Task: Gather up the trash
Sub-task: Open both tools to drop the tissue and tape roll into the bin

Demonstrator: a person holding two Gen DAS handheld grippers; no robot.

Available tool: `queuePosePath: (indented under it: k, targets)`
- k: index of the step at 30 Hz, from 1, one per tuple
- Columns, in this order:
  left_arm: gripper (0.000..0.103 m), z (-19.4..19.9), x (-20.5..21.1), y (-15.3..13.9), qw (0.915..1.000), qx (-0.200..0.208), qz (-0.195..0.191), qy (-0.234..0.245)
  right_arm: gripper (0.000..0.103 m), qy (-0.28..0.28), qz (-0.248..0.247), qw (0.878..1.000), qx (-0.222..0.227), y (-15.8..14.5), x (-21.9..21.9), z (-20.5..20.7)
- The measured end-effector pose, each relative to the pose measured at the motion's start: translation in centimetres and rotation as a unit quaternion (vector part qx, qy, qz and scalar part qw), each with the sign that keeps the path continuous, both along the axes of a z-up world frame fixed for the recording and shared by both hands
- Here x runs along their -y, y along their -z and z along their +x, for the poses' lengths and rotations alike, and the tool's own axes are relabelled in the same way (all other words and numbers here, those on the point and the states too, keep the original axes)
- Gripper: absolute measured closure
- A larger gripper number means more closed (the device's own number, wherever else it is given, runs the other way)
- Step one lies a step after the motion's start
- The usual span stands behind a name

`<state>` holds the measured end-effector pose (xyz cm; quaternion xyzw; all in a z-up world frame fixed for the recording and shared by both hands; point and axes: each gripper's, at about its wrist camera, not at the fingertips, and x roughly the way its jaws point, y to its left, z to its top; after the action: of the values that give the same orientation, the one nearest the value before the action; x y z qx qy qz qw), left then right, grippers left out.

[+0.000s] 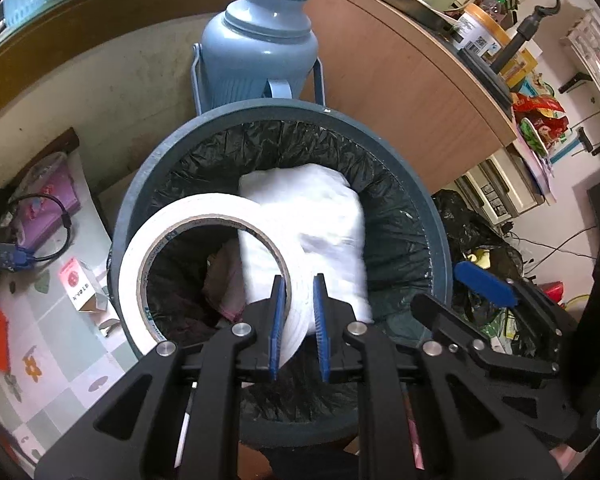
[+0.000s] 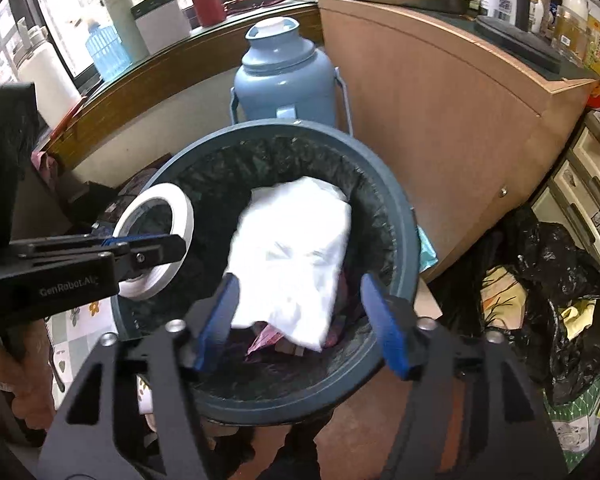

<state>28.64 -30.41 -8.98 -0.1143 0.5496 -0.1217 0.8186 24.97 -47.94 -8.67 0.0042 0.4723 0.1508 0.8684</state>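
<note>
Left gripper (image 1: 298, 312): blue ribbed pads clamp wall of white tape roll (image 1: 188, 240), flat ring with cardboard core, held upright over left rim of round blue-grey bin (image 1: 440, 240). Bin lined with crinkled black plastic liner (image 1: 396, 208). Inside bin: smooth, blurred white bag (image 2: 296, 256) atop pinkish scraps. Right gripper (image 2: 304, 320): jaws spread wide, empty, above bin's near side. Behind bin: pale-blue ribbed plastic thermos jug (image 2: 284, 76). Far right: wooden cabinet (image 2: 440, 140), glossy, rumpled black trash bag (image 2: 556, 280) on floor.

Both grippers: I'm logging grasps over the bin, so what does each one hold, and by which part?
The left gripper is shut on the tape roll, pinching its band at one side. The right gripper is open and holds nothing.
</note>
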Motion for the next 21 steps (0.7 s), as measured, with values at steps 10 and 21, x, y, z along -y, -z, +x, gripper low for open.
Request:
queuePosePath:
  k: [10, 21]
  targets:
    - [0.062, -0.2, -0.9, -0.4, 0.9998, 0.009, -0.016, -0.007, 0.018, 0.010, 0.005, 1.000, 0.019, -1.1, -0.5, -0.4]
    - [0.025, -4.0, -9.0, -2.8, 0.9971, 0.036, -0.024, -0.062, 0.015, -0.029, 0.017, 0.998, 0.050, -3.0, -7.9, -2.8]
